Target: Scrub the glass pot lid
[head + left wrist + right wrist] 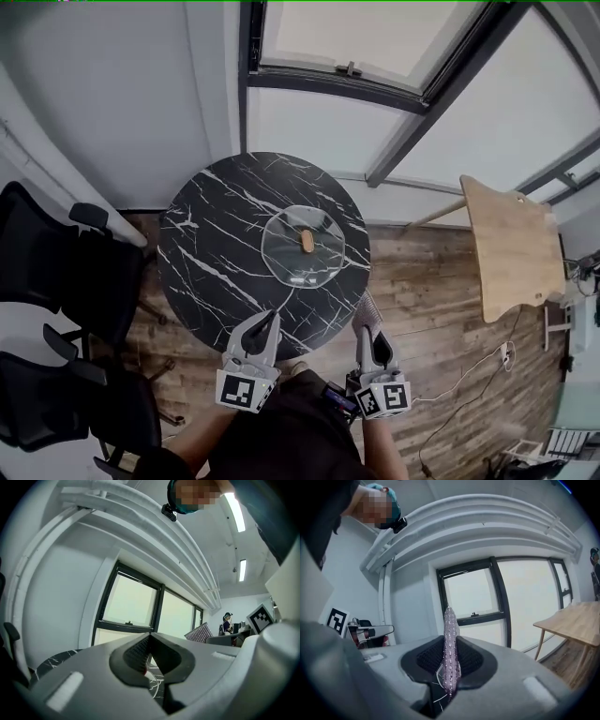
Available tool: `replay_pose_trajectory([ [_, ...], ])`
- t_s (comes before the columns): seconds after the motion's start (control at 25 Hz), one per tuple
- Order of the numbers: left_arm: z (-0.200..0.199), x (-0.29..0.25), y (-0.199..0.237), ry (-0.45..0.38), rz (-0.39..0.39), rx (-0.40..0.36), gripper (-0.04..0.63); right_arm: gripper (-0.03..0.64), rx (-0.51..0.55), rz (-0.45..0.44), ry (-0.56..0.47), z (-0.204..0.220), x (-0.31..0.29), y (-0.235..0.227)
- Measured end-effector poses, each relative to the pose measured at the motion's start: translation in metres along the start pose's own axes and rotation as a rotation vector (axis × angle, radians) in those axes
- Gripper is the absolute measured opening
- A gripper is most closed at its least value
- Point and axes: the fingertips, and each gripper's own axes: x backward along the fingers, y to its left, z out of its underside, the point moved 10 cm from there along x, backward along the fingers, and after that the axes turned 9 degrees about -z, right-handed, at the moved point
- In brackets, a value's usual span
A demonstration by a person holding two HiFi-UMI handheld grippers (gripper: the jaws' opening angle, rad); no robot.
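Glass pot lid (303, 246) is laid flat, right of centre on the round marble surface (211, 258).
At the near edge the left gripper (270, 323) is held with jaws clenched on nothing — a lilac scrub cloth (450, 644) is pinched in the right gripper (367, 330), apart from the lid.

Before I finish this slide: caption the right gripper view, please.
Right gripper shut on a pink scrubbing cloth, facing a window.

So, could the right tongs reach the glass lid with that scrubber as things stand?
Probably yes. The right tongs, shut on the sparkly scrubber, hang by the near edge of the table; nothing lies between them and the glass lid.
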Motion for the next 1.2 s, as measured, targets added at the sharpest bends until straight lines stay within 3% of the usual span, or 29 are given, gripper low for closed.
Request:
replay_pose_trajectory([
  [0.16, 0.000, -0.012, 0.003, 0.015, -0.018, 0.005, 0.002, 0.071, 0.011, -0.018, 0.013, -0.005, -0.027, -0.017],
  [0.4, 0.011, -0.045, -0.001, 0.044, -0.111, -0.006, 0.002, 0.070, 0.045, -0.095, 0.061, -0.001, -0.087, -0.074],
  [0.72, 0.010, -0.104, -0.006, -0.005, -0.357, -0.008, 0.003, 0.069, 0.126, -0.290, 0.156, 0.015, -0.197, -0.162],
  [0.92, 0.015, -0.135, -0.018, 0.005, -0.445, -0.013, 0.002, 0.069, 0.350, -0.414, 0.292, 0.047, -0.283, -0.201],
  [1.2, 0.021, -0.155, -0.043, 0.019, -0.535, -0.032, 0.003, 0.067, 0.673, -0.675, 0.464, 0.108, -0.393, -0.213],
])
